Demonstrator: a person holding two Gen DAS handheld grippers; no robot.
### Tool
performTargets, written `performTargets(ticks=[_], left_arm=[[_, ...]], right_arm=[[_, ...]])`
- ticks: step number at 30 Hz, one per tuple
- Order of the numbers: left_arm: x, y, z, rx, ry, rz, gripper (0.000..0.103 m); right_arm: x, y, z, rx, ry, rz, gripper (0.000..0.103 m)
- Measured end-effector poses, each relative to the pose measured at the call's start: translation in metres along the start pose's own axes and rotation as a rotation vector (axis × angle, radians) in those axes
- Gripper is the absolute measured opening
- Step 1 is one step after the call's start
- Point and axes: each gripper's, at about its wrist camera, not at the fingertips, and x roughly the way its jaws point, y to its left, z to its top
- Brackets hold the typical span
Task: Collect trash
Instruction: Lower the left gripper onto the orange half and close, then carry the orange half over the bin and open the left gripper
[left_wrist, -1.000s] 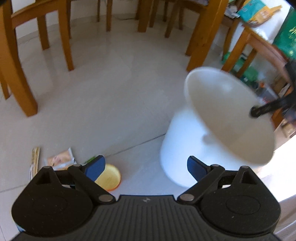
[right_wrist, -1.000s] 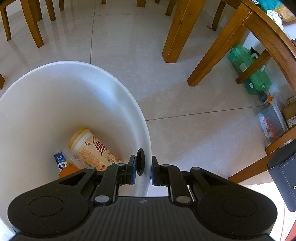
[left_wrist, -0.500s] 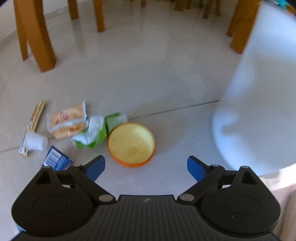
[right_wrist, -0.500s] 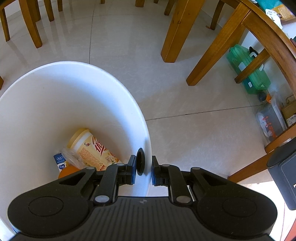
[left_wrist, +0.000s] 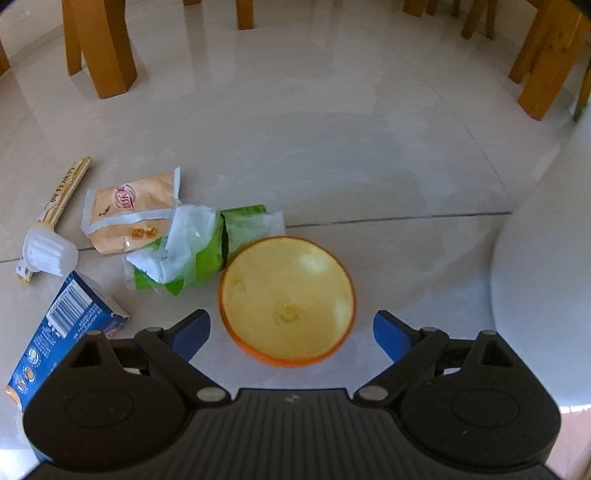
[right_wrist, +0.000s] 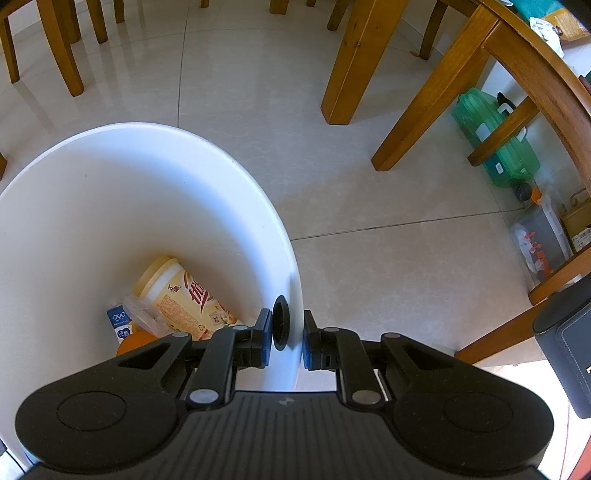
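Orange peel cup (left_wrist: 287, 301), at twelve o'clock between the spread left gripper (left_wrist: 291, 330), is best pinched across its rim, while the white bin (right_wrist: 155, 206) is gripped at its wall by the right gripper (right_wrist: 287, 341).

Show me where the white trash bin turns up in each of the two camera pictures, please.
Left wrist view: the white trash bin is a blurred white shape along the right edge, to the right of the orange peel.
Right wrist view: the bin fills the left half, its rim pinched by the right gripper.
Shared landmark: the dark tile seam running across the floor beside the bin.
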Motion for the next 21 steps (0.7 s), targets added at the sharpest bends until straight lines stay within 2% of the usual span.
performTargets(ticks=[2, 5, 7, 9, 14, 21], left_arm=[[0.001, 0.001, 0.001, -0.032, -0.009, 0.024, 0.095], [0.001, 0.006, 0.002, -0.088, -0.020, 0.000, 0.090], [0.001, 0.006, 0.002, -0.102, -0.014, -0.012, 0.077], [0.000, 0.007, 0.001, -0.109, -0.013, -0.022, 0.076], [-0.004, 0.008, 0.000, -0.090, -0.001, -0.028, 0.073], [-0.030, 0.008, 0.000, -0.004, 0.037, -0.053, 0.071]], right_arm=[[0.000, 0.000, 0.000, -0.005, -0.001, -0.001, 0.019], [0.000, 0.000, 0.000, -0.008, -0.003, -0.002, 0.019], [0.001, 0.000, 0.000, -0.006, -0.003, -0.002, 0.019], [0.001, 0.001, 0.000, -0.008, -0.003, -0.005, 0.019], [0.001, 0.002, 0.001, -0.013, -0.003, -0.008, 0.019], [0.001, 0.002, 0.001, -0.017, -0.005, -0.009, 0.019]])
